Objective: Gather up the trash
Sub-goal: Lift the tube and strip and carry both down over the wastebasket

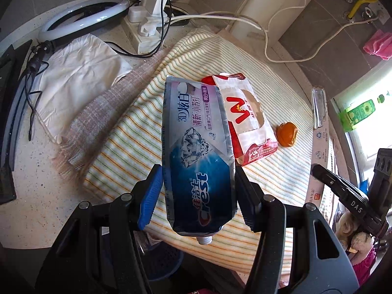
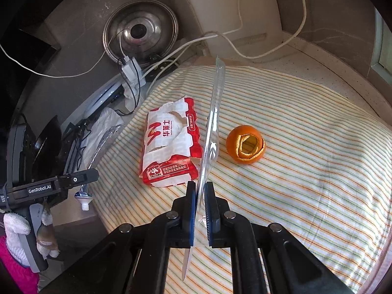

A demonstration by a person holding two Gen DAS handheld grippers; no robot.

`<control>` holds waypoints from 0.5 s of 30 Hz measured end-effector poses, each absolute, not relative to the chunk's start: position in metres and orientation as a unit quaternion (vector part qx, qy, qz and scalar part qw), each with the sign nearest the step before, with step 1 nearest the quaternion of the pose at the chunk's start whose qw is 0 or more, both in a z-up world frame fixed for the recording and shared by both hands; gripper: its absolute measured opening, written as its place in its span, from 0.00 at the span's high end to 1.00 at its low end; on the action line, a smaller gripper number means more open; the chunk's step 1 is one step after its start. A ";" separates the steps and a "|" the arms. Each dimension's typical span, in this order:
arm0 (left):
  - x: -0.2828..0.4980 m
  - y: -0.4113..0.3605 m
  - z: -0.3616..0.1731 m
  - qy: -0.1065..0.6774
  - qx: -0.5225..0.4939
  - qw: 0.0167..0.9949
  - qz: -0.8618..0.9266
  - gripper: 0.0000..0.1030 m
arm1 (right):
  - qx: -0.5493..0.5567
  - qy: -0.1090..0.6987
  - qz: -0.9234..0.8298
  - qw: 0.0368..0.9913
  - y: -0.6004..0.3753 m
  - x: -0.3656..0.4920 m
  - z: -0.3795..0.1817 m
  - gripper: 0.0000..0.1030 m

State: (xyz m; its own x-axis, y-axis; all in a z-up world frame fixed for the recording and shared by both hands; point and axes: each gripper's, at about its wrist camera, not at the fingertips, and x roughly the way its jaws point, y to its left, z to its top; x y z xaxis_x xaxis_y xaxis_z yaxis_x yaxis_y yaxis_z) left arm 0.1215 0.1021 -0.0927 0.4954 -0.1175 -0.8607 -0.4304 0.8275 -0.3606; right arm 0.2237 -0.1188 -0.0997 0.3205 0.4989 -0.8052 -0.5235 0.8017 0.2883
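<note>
Pinched in the left claw, the toothpaste tube points up-frame; right claw pinches a clear plastic strip, nearer the orange peel.

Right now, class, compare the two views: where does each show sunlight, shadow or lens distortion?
Left wrist view: sun brightens the striped cloth and the toothpaste tube in the left gripper; the fisheye bends the counter edge. Right wrist view: dappled light on the cloth, a soft shadow beside the orange peel, dark corners, and the clear plastic strip in the right gripper glints.
</note>
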 end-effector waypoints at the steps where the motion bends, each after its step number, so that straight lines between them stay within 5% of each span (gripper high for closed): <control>1: 0.118 0.103 -0.091 0.492 -0.276 0.820 0.095 0.43 | -0.011 0.488 0.317 0.813 -0.119 0.221 -0.097 0.95; 15: 0.056 0.112 -0.085 0.490 -0.259 0.829 0.075 0.43 | 0.022 0.482 0.335 0.809 -0.119 0.152 -0.077 0.95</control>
State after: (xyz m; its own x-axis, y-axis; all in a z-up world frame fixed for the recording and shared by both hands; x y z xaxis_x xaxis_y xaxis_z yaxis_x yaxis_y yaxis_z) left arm 0.0557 0.1123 -0.0850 0.5093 -0.1293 -0.8508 -0.3783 0.8544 -0.3563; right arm 0.1522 -0.1195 -0.0767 0.3111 0.5624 -0.7661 -0.5209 0.7751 0.3575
